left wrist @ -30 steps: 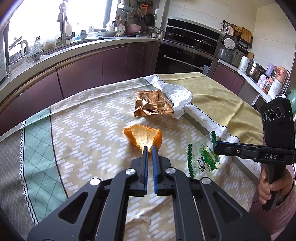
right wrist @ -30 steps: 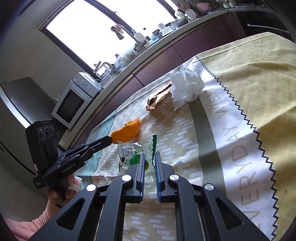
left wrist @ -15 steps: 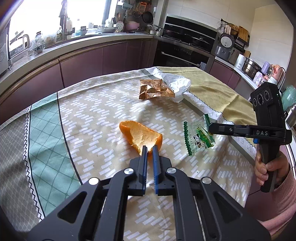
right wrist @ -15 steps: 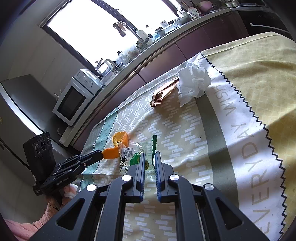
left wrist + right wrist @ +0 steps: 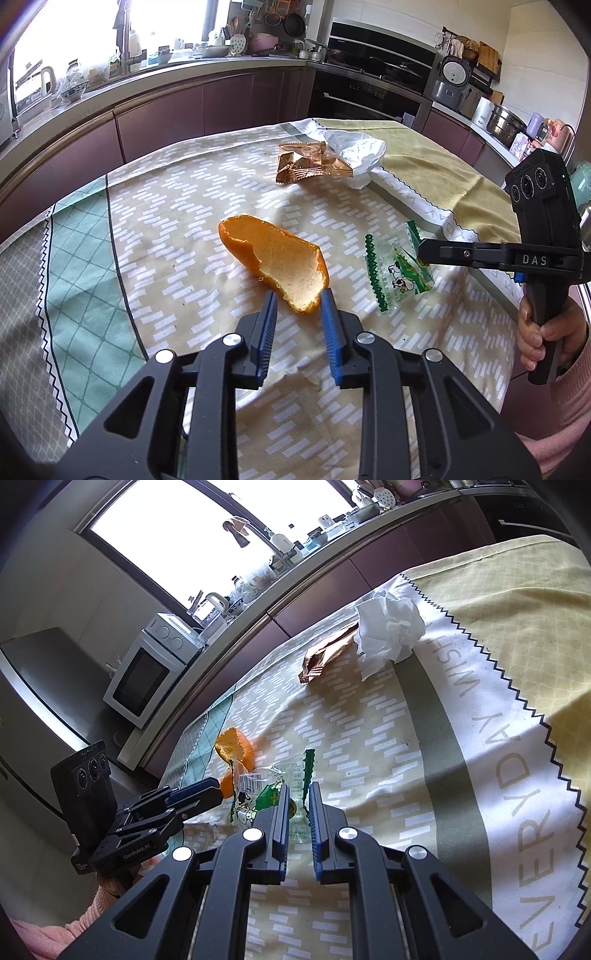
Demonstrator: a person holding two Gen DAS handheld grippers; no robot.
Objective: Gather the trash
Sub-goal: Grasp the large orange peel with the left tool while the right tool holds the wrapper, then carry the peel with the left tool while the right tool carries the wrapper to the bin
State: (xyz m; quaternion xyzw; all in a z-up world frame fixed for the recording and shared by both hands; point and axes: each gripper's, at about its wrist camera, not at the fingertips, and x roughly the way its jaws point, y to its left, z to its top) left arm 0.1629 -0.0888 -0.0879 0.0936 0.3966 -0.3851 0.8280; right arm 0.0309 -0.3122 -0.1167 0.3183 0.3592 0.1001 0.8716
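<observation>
On tablecloth [image 5: 166, 229]: left tool [image 5: 297, 299] opening around orange peel [image 5: 275, 264].

The left claw [image 5: 298, 300] points steeply downward, its jaws opening; the tip of an orange peel [image 5: 275, 260] lies between the blue pads, which stand clear of it on at least one side. The right claw [image 5: 296, 794] is angled down more gently, jaws pinched on a clear green-edged wrapper [image 5: 266, 792]. A hand [image 5: 546, 332] in a pink sleeve grips its handle.
</observation>
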